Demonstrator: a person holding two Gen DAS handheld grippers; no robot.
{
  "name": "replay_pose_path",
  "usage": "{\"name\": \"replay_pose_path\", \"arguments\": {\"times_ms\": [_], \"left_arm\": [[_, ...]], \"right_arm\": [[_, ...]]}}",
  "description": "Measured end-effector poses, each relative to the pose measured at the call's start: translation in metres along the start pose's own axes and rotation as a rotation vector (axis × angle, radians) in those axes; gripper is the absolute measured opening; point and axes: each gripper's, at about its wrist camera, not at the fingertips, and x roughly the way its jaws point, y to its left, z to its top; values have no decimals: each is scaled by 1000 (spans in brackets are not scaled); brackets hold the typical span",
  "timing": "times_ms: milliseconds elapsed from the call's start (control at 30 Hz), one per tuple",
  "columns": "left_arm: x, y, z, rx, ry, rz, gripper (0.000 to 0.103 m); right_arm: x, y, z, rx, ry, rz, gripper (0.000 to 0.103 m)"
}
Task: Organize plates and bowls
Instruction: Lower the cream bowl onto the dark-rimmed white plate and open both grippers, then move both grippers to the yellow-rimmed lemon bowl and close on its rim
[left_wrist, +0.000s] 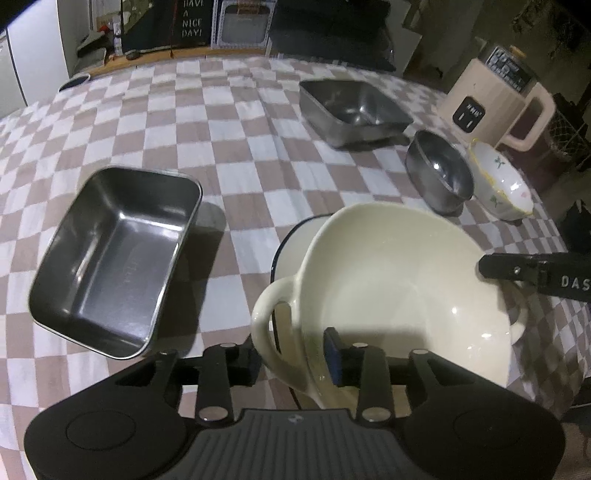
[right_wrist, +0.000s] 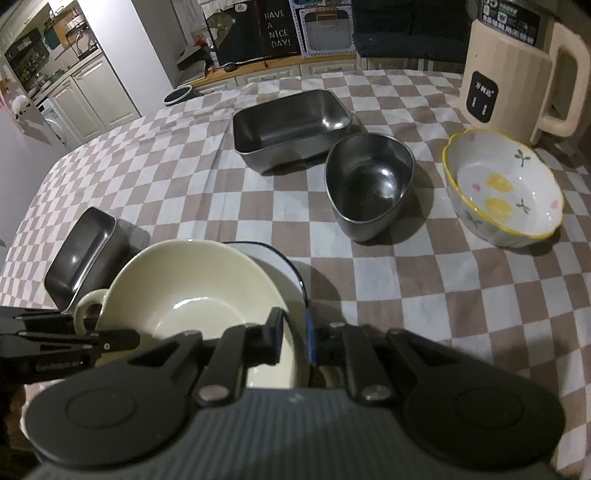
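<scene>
Nearest the lens: L gripper (left_wrist: 293, 363), jaws straddling the near rim of the cream ceramic bowl w/ loop handle (left_wrist: 391, 295). One pad sits outside by the handle, the blue pad (left_wrist: 334, 360) inside the wall. We see a gap at the rim, so we read it as parted, not pinching.

R gripper (right_wrist: 293, 341) is on the opposite side of the same bowl, jaws narrow w/ the rim between them. We judge it clamped on the bowl's rim, though contact is partly hidden.

Bowl sits tilted in or on a white enamel dish w/ dark blue rim (left_wrist: 291, 243), near edge of the checked brown-and-white tablecloth (left_wrist: 229, 122).

Key relation: bowl lies directly ahead of and below both grippers, L at handle side, R at far side. R alone seems to carry it.

Other pieces: small rectangular steel tray (left_wrist: 118, 258) just left of the bowl; larger steel tray (right_wrist: 291, 129), rounded steel bowl (right_wrist: 369, 184) and flower-painted scalloped bowl (right_wrist: 502, 192) lie well apart, nearer the R side.
</scene>
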Motion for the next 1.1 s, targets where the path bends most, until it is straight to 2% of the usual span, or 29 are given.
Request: {"name": "replay_pose_path", "arguments": {"times_ms": [167, 267, 333, 567, 633, 700, 800, 933, 1100], "left_arm": [[-19, -5, 0, -1, -47, 5, 51], [-28, -10, 0, 6, -67, 13, 58], [-34, -14, -1, 11, -82, 13, 66], [-63, -35, -1, 62, -190, 3, 93], [-69, -41, 0, 76, -218, 0, 99], [-76, -49, 3, 96, -243, 5, 100], [-89, -60, 7, 140, -304, 0, 103], [-96, -80, 21, 199, -362, -14, 103], [-89, -115, 50, 283, -417, -47, 103]], "right_arm": [[-10, 1, -4, -10, -20, -5, 25], [-18, 3, -7, -22, -37, 8, 34], [-25, 5, -9, -37, -51, 9, 45], [-54, 6, -14, -49, -134, 3, 73], [-65, 1, -15, -35, -173, 1, 93], [-74, -6, -16, -20, -223, -15, 103], [-89, -20, -16, 11, -300, -47, 103], [-104, -55, -15, 102, -385, -34, 103], [-106, -103, -12, 180, -451, -127, 103]]}}
